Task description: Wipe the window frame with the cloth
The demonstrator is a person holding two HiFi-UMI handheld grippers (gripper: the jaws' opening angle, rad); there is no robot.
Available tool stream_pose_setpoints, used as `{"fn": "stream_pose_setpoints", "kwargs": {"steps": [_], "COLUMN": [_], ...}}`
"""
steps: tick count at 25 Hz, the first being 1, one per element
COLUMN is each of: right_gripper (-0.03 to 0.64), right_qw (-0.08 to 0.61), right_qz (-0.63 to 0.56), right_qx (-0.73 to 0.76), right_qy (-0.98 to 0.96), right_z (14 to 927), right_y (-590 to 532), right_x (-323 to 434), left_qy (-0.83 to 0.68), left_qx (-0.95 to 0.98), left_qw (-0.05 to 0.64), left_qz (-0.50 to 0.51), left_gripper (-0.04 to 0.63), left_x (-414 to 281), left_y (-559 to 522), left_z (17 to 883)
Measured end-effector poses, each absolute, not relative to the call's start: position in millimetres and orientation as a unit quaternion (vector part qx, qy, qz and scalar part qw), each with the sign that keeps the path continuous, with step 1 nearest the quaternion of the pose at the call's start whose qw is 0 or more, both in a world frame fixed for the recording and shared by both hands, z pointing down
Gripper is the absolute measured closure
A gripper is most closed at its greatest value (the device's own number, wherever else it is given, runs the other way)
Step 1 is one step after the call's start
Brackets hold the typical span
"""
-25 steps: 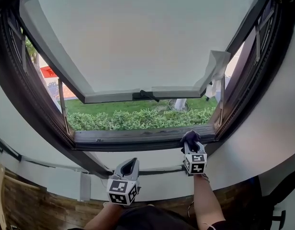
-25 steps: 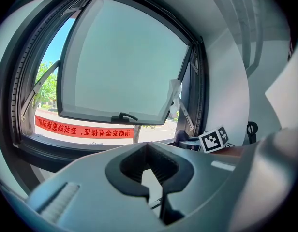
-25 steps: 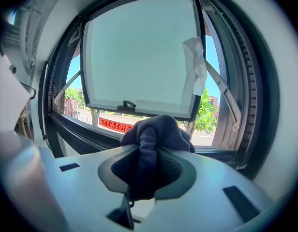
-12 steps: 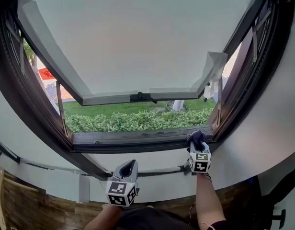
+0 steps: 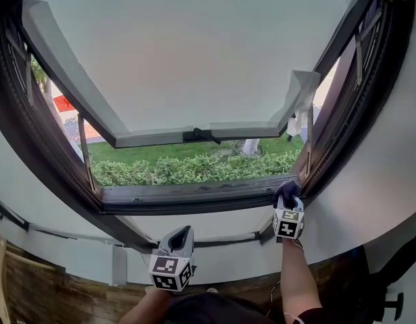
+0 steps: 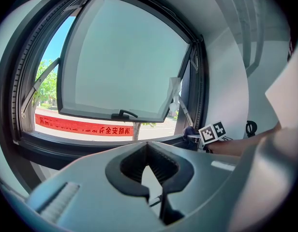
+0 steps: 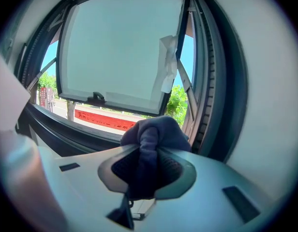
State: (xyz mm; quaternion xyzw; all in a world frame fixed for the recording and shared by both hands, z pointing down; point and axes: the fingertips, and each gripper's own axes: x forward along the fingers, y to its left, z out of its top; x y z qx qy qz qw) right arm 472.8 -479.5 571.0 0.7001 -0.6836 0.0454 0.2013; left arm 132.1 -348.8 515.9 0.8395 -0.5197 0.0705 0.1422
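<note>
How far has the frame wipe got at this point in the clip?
Done: over the last second the cloth slid rightward along the window frame's bottom rail. In hand: the right gripper, shut on the cloth, presses it at the rail's right end. Left: likely the right upright next; whether other sides were wiped cannot be told. The left gripper hangs empty, jaws together.

An indoor room of a building. White painted walls surround a dark-framed window. Outside: a green leafy hedge and a long red banner.
</note>
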Motion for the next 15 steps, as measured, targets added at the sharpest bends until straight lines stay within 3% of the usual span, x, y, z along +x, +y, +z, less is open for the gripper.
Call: {"fn": "stream_pose_setpoints", "kwargs": {"steps": [15], "right_gripper": [0.537], "right_qw": [0.230], "right_qz": [0.029], "right_qx": [0.738], "right_qy": [-0.634], "right_z": [563.7], "right_y": [-483.0], "right_x": [506.8], "left_qy": [-0.529], "left_qx": [0.832], "left_qw": [0.150], "left_qz": [0.078], "left_gripper": [0.588], "left_x": [121.2], "left_y": [-339.4], "left_z": [522.0]}}
